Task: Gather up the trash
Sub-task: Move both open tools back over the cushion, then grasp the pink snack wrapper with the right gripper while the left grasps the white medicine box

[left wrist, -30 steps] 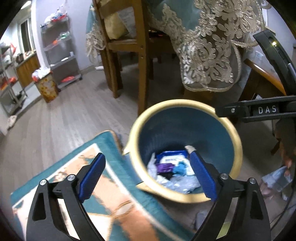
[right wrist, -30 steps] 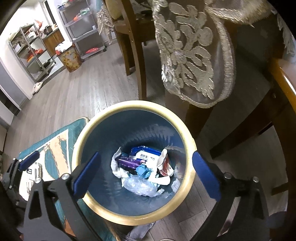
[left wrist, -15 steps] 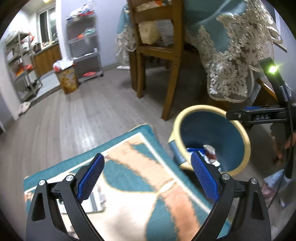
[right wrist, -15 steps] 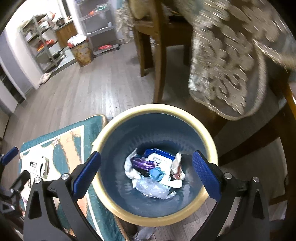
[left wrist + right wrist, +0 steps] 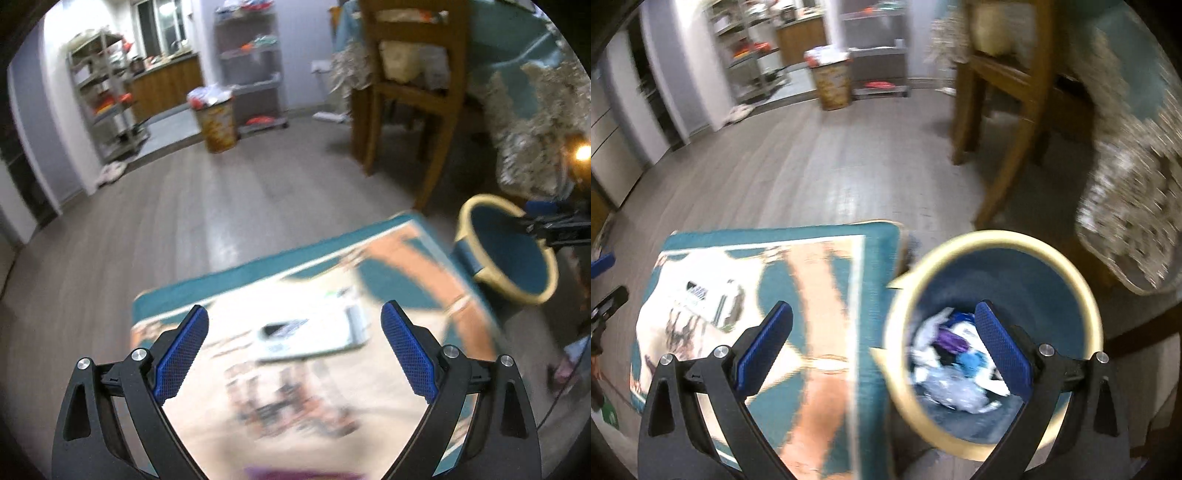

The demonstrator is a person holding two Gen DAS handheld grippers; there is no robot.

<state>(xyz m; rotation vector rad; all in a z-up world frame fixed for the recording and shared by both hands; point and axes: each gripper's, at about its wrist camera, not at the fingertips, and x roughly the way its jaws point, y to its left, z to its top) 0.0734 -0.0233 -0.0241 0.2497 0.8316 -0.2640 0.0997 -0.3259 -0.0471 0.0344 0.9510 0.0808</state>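
A blue bin with a yellow rim [image 5: 1082, 295] stands on the floor beside a teal and orange rug [image 5: 827, 280]; it holds several pieces of trash [image 5: 945, 369]. The bin also shows at the right of the left wrist view [image 5: 476, 210]. A flat white packet [image 5: 314, 332] lies on the rug [image 5: 391, 280], just ahead of my open, empty left gripper [image 5: 293, 347]. The packet also shows at the left of the right wrist view [image 5: 698, 299]. My right gripper [image 5: 884, 339] is open and empty, above the bin's left rim.
A wooden chair [image 5: 410, 88] and a table with a lace cloth [image 5: 535, 129] stand behind the bin. Metal shelves [image 5: 107, 92] and a patterned bin [image 5: 218, 122] stand far back across the grey wood floor. A purple thing [image 5: 295, 472] shows blurred at the bottom edge.
Both grippers have swung left, away from the bin. The left one now faces the white packet on the rug; the right one has shifted from over the bin's middle to its left rim.
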